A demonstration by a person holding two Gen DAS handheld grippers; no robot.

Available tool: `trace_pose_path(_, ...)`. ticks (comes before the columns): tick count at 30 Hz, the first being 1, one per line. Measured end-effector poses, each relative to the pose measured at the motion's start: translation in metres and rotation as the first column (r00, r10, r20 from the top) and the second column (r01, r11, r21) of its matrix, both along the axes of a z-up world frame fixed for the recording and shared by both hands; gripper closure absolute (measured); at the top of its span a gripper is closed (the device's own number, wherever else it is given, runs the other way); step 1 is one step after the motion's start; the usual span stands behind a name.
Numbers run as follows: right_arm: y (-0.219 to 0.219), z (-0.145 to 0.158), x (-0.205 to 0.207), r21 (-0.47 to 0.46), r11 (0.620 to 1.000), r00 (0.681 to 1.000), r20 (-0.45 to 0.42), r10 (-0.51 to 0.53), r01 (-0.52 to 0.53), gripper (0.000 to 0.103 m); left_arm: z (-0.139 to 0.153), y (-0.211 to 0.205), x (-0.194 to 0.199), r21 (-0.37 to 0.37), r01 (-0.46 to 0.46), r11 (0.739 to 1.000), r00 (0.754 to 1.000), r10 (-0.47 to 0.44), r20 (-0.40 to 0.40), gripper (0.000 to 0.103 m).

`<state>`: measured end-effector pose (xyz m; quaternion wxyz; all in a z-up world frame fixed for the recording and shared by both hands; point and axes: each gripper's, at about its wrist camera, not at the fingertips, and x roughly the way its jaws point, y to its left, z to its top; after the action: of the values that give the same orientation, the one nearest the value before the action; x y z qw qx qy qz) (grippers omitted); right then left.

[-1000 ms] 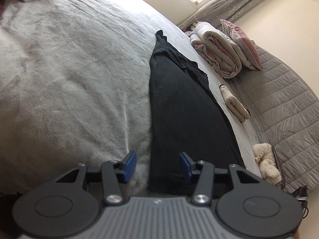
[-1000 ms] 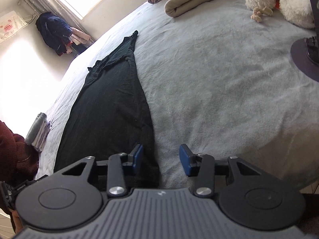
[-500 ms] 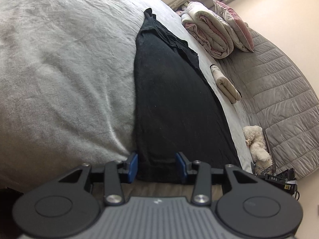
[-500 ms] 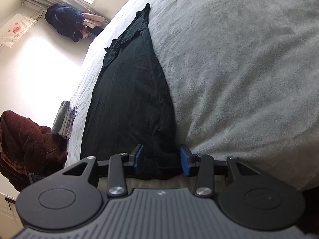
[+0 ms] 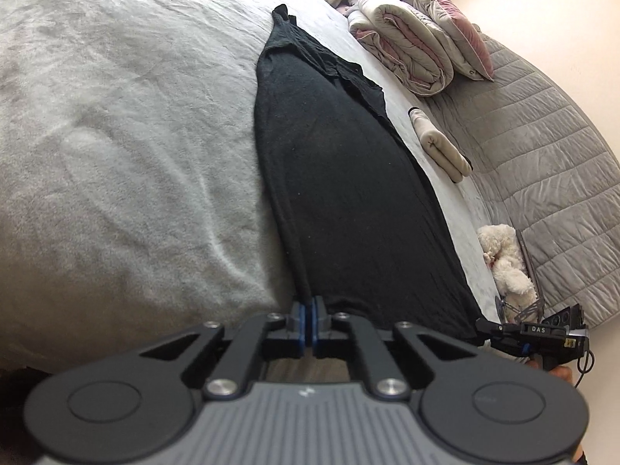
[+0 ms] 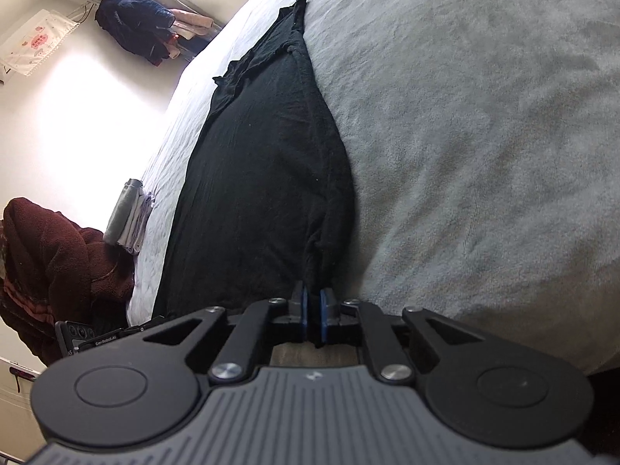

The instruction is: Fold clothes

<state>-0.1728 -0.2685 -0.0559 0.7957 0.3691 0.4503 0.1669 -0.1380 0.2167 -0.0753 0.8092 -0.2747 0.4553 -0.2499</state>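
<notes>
- Left gripper [image 5: 309, 316]: blue pads pressed together on the near hem of the black garment [image 5: 348, 178], at its left corner.
- Right gripper [image 6: 314, 316]: pads clamped on the same hem at its right corner [image 6: 323, 271]; cloth bunches into the pinch.
- Garment position: laid out narrow on the grey bed cover [image 5: 116, 135], hem at the bed's near edge.
- Governing relation: the long axis runs straight away from both sets of fingers, neckline farthest. Judgement: neither gripper is nearer; both hold 1 end.
- Left view only: rolled beige item [image 5: 440, 147], white plush toy [image 5: 503, 259], folded duvet [image 5: 403, 54].
- Right view only: small folded stack [image 6: 130, 215], maroon fleece [image 6: 46, 255].
</notes>
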Motion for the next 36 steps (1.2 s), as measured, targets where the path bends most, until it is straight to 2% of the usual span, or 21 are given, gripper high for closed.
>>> trace_pose_path(5,-0.008,0.013,0.012,0.079,0.997,0.999,0.030,-0.015,0.013,0.095,0.004,0.005,0.013,-0.119,-0.041,0.992,0.999,0.040,-0.007,0.101)
trace_pose_path(11,-0.015,0.020,0.043,0.141,0.988,0.996,0.048,-0.070,0.063,0.095,0.007,0.010,0.034,-0.253,-0.127,0.959,0.992,0.123,-0.032,0.101)
trace_pose_path(17,-0.028,0.012,0.078,0.160,0.972,0.983,0.023,-0.181,0.175,0.095,-0.008,0.018,0.066,-0.275,-0.291,0.916,0.957,0.278,-0.084,0.101)
trace_pose_path(22,-0.046,-0.010,0.095,0.205,0.933,0.954,-0.016,-0.299,0.296,0.094,-0.022,0.024,0.092,-0.283,-0.418,0.863,0.908,0.397,-0.131,0.100)
trace_pose_path(23,-0.049,-0.014,0.096,0.207,0.927,0.949,-0.029,-0.315,0.314,0.091,-0.024,0.024,0.093,-0.284,-0.425,0.860,0.905,0.402,-0.135,0.100)
trace_pose_path(24,-0.050,-0.018,0.097,0.210,0.920,0.943,-0.044,-0.330,0.332,0.087,-0.023,0.023,0.095,-0.283,-0.421,0.862,0.907,0.402,-0.126,0.100)
trace_pose_path(26,-0.051,-0.018,0.098,0.222,0.911,0.937,-0.050,-0.345,0.348,0.086,-0.021,0.021,0.097,-0.280,-0.413,0.866,0.910,0.400,-0.107,0.100)
trace_pose_path(28,-0.051,-0.013,0.098,0.232,0.911,0.939,-0.031,-0.343,0.340,0.086,-0.018,0.019,0.100,-0.277,-0.406,0.871,0.913,0.398,-0.089,0.091)
trace_pose_path(30,-0.048,-0.003,0.096,0.210,0.921,0.941,0.017,-0.339,0.328,0.081,-0.013,0.019,0.099,-0.268,-0.400,0.876,0.915,0.401,-0.056,0.084)
trace_pose_path(33,-0.039,0.011,0.095,0.151,0.944,0.947,0.089,-0.308,0.293,0.068,-0.001,0.021,0.096,-0.225,-0.386,0.895,0.917,0.400,0.016,0.084)
trace_pose_path(36,-0.020,0.022,0.098,0.046,0.968,0.956,0.152,-0.252,0.247,0.068,0.005,0.015,0.095,-0.172,-0.353,0.920,0.927,0.368,0.068,0.077)
